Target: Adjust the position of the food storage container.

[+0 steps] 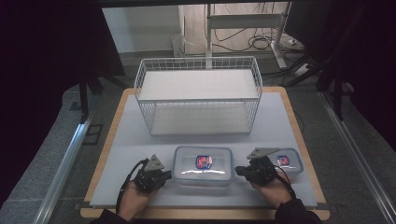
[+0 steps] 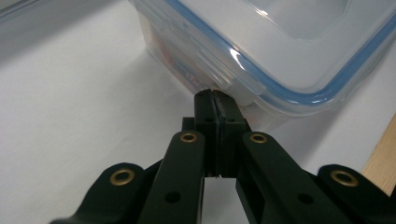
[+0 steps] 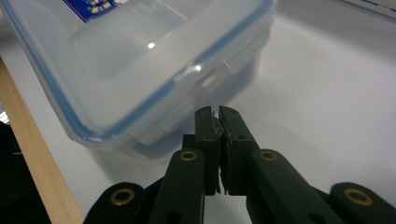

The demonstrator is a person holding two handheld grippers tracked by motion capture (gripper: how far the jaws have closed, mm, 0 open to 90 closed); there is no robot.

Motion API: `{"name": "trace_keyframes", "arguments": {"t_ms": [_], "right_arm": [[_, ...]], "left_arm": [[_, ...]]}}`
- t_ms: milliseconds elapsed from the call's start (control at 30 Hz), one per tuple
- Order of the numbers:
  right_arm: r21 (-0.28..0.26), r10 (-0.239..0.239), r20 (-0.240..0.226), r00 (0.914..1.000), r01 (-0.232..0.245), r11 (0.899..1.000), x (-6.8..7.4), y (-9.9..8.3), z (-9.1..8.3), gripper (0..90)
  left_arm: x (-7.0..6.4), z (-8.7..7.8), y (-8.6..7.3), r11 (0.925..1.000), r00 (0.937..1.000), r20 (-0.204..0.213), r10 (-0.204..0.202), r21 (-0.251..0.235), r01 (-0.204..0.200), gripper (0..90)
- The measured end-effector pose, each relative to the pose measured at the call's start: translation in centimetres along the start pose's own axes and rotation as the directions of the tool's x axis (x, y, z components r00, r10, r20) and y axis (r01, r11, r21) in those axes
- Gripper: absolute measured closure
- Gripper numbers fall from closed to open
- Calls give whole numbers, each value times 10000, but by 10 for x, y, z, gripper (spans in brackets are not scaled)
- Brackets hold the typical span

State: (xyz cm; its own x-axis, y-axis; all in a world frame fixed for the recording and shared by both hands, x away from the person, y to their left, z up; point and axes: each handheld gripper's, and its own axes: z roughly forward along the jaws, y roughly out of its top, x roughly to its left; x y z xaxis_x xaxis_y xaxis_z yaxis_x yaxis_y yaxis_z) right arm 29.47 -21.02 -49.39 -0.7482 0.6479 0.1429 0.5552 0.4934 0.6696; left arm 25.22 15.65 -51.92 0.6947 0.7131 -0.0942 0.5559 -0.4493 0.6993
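Two grippers, both mine: left gripper [image 1: 164, 176] and right gripper [image 1: 241, 171] flank the box [image 1: 203, 165] at the table's [image 1: 121, 149] near edge, its long axis running between them, each with jaws pressed together, empty, tips at an end latch, equally near.

Small box [image 1: 286, 160] half behind right tool [image 1: 243, 171]

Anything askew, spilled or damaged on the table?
Nothing stands out. The big box lies flat with its lid on, between the left gripper and the right gripper, whose jaws are shut at its end clips. The small box and the rack sit square.
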Motion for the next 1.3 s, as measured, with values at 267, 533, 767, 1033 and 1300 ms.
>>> {"name": "trace_keyframes", "arguments": {"t_ms": [267, 533, 767, 1033, 1300], "right_arm": [[-61, -76, 305, 9995, 78, 10000, -5, 0, -4, 868], [-230, -119, 784, 9968, 137, 9996, -15, -1, -13, 717], [-484, -92, 861, 9962, 134, 9987, -21, -1, -19, 570], [-671, -85, 783, 9969, 138, 9977, -27, -3, -20, 341], [-732, -119, 760, 9970, 175, 9972, -30, -9, -19, 222]], "left_arm": [[-3, 1, 2, 9996, 9995, -97, 288, -58, -289, 862], [7, -11, -6, 9983, 9991, -419, -41, -588, 16, 588], [13, -18, -15, 9973, 9971, -755, -9, -734, -47, 359], [22, -23, -22, 9955, 9966, -787, -233, -935, 159, 226], [21, -20, -24, 9990, 9951, -985, 25, -448, -70, 167]]}}
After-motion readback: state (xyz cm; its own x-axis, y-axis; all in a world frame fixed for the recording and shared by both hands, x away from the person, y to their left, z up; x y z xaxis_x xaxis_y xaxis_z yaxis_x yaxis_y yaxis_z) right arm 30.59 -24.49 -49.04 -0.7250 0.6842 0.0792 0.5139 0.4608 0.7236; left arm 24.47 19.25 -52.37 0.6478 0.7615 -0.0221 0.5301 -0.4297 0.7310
